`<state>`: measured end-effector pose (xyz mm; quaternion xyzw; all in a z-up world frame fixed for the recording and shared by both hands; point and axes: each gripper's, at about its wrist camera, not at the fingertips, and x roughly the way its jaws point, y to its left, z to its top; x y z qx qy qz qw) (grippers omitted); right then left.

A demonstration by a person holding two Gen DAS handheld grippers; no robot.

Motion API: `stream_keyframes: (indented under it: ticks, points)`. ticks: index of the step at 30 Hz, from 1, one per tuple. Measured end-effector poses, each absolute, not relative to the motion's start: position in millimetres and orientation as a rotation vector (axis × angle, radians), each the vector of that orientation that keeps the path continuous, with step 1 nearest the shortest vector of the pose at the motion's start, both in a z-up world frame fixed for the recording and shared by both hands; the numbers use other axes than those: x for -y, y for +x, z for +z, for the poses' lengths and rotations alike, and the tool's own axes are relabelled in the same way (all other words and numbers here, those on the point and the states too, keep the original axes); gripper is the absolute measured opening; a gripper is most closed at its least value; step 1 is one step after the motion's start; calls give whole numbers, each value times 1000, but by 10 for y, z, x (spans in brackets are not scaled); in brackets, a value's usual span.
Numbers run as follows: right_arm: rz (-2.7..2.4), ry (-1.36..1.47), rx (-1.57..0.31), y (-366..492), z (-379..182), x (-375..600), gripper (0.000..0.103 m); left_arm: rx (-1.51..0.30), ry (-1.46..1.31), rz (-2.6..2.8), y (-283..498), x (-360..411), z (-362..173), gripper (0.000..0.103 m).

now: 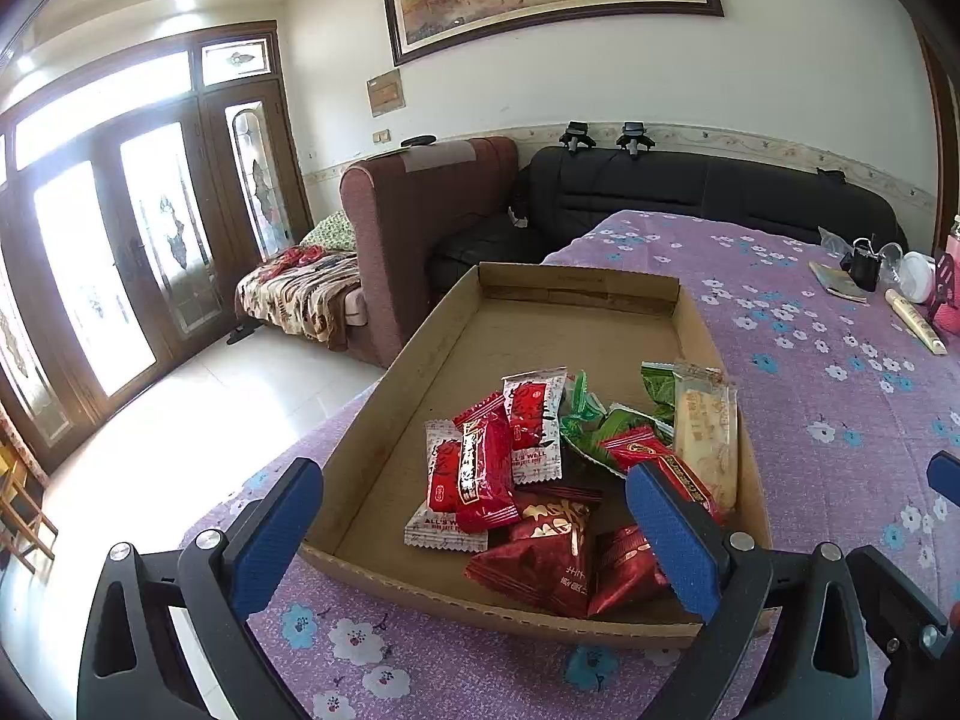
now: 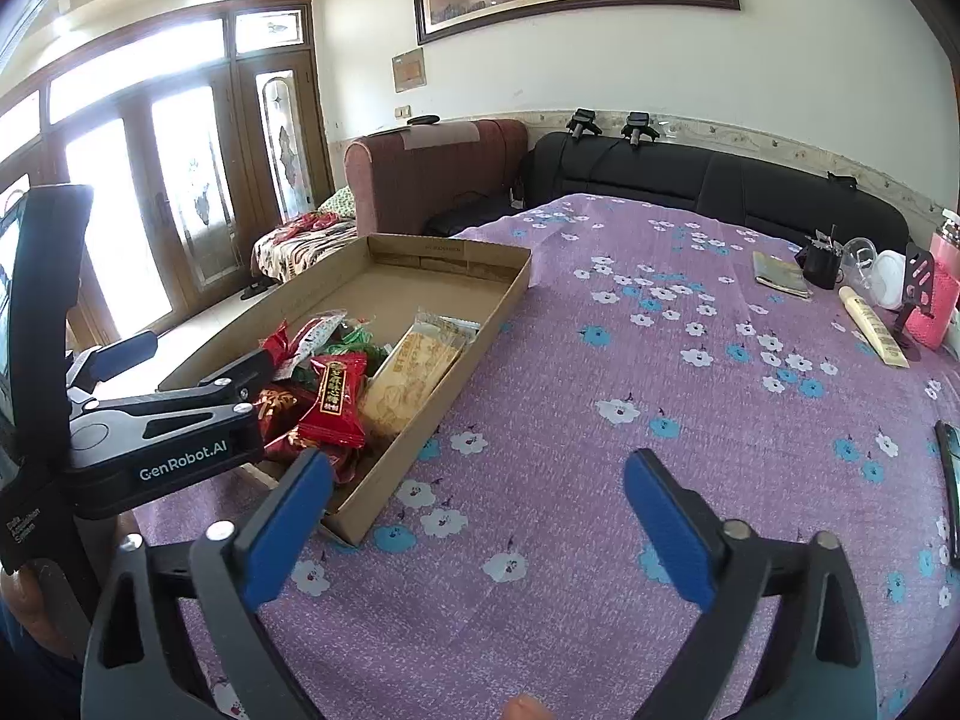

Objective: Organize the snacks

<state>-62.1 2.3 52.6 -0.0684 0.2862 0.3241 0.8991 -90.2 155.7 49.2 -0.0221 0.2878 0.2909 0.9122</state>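
Snacks (image 1: 540,468) piled unsorted in cardboard tray (image 1: 384,396); sorting not started. Left hand-held gripper (image 1: 474,531) & right hand-held gripper (image 2: 477,519): both wide open, empty.

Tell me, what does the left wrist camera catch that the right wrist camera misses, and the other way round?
Only the left wrist view shows the white-and-red "ALL'S WELL" packets in full and its own open left gripper from behind. Only the right shows the phone at the table's edge and its own open right gripper over bare cloth. Both share the cardboard tray, beige biscuit pack and purple floral tablecloth.
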Motion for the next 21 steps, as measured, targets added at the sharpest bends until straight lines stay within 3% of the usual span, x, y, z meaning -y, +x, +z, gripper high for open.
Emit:
stream_keyframes:
  ticks: [21]
  points:
    - [598,-160,-579,-567,516,-2,103,-602,-41,614,-935,-1567,485,102]
